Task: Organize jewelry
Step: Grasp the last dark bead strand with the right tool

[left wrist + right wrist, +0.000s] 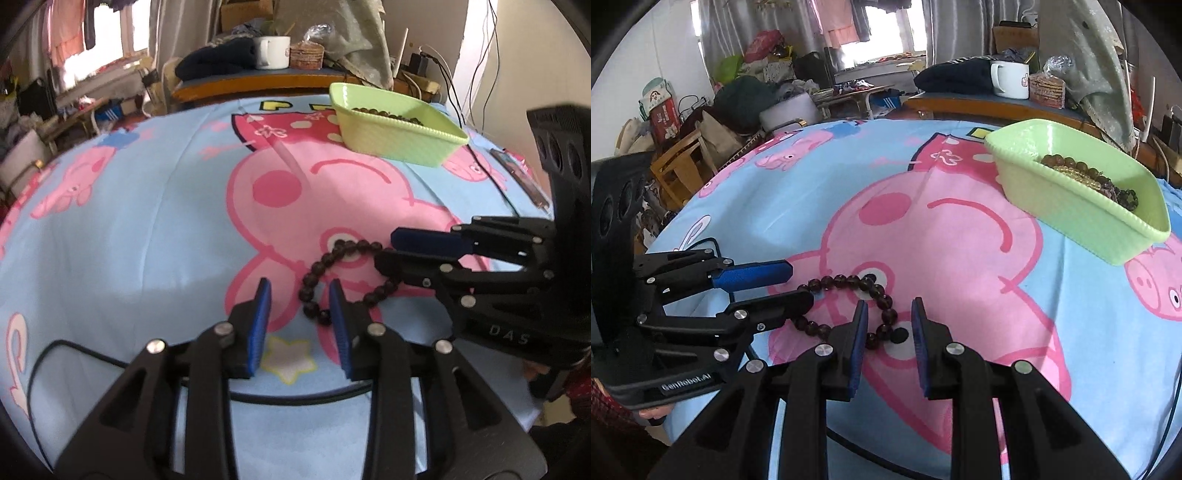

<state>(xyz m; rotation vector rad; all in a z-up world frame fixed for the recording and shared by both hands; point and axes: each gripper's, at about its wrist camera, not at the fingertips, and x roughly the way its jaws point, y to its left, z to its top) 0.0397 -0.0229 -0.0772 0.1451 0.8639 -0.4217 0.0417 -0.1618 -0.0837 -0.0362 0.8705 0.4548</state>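
A dark beaded bracelet [325, 273] lies flat on the blue cartoon-pig sheet [129, 221]; it also shows in the right wrist view [871, 295]. My left gripper [300, 291] is open, its jaws straddling the bracelet's near-left side. My right gripper [889, 308] is open too, its jaws around the bracelet's near edge. Each gripper shows in the other's view, the right [388, 247] and the left [801, 282], both low over the bracelet. A green basket [1082, 218] at the far right holds several bead bracelets [1086, 177].
A black cable [110, 360] runs across the sheet near my left gripper. A dark flat strip [521, 177] lies at the sheet's right edge. Behind the sheet stands a wooden shelf with a white mug [1010, 79], a woven box [1047, 90] and clothes.
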